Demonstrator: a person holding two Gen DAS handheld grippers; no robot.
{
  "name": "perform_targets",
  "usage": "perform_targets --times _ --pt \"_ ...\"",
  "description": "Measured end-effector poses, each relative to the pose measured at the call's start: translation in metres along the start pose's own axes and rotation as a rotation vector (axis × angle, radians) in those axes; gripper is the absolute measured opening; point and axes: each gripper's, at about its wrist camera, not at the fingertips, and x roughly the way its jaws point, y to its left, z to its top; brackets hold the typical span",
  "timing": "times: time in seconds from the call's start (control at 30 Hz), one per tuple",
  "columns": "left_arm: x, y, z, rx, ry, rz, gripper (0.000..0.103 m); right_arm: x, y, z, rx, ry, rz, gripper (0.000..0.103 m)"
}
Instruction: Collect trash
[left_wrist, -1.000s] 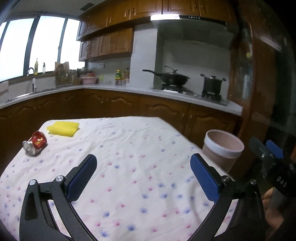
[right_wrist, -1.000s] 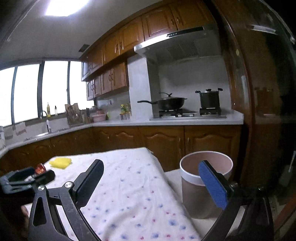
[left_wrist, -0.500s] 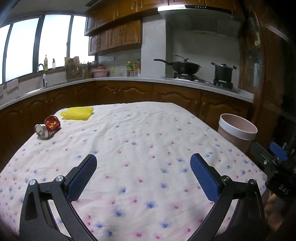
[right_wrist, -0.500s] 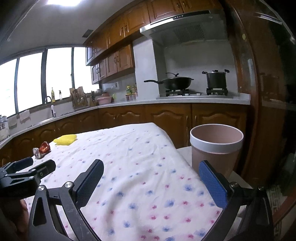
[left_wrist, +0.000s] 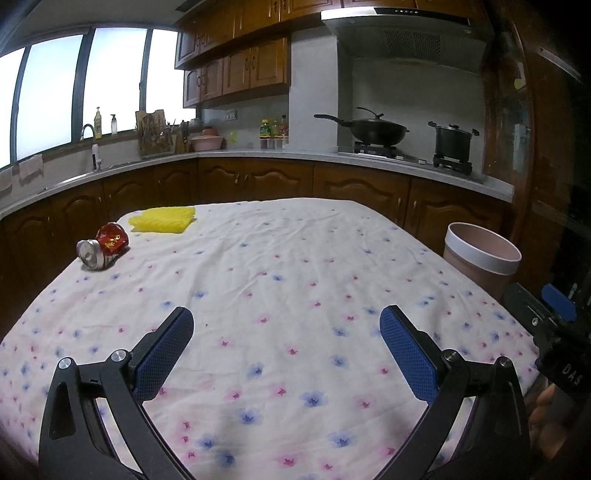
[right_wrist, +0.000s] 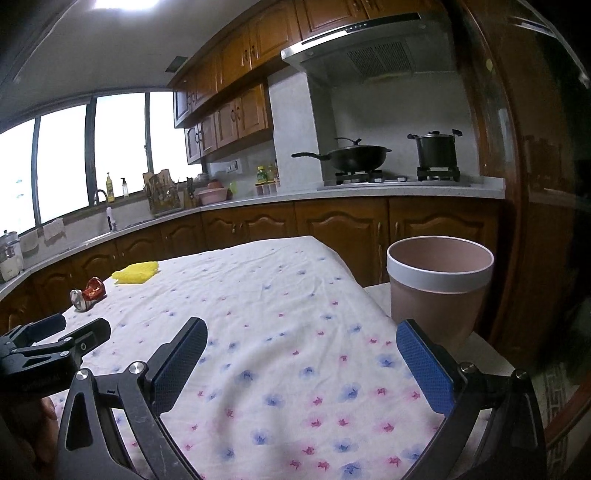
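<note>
A crushed red can (left_wrist: 104, 246) lies on its side at the far left of the flowered tablecloth (left_wrist: 288, 295); it also shows in the right wrist view (right_wrist: 88, 294). A yellow sponge cloth (left_wrist: 162, 220) lies just behind it, also seen in the right wrist view (right_wrist: 136, 272). A pink bin with a white rim (left_wrist: 480, 258) stands off the table's right edge, close in the right wrist view (right_wrist: 439, 284). My left gripper (left_wrist: 286, 349) is open and empty over the near table. My right gripper (right_wrist: 301, 363) is open and empty beside the bin.
Dark wooden cabinets and a counter (left_wrist: 332, 158) run behind the table, with a wok (left_wrist: 373, 129) and a pot (left_wrist: 452, 140) on the stove. A dark wooden wall (right_wrist: 535, 184) rises at the right. The left gripper (right_wrist: 48, 343) shows at the right wrist view's left edge.
Both views have tilted down and drawn back, so more of the table shows. The can, the cloth and the bin have stayed in place. Both grippers have stayed open.
</note>
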Motion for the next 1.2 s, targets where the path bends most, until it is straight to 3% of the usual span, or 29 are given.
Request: perform_targets --times 1.2 --pt "0.0022 -0.0015 -0.0029 0.006 0.022 -0.01 0.103 0.001 0.0031 0.0009 0.008 0.003 0.014 0.103"
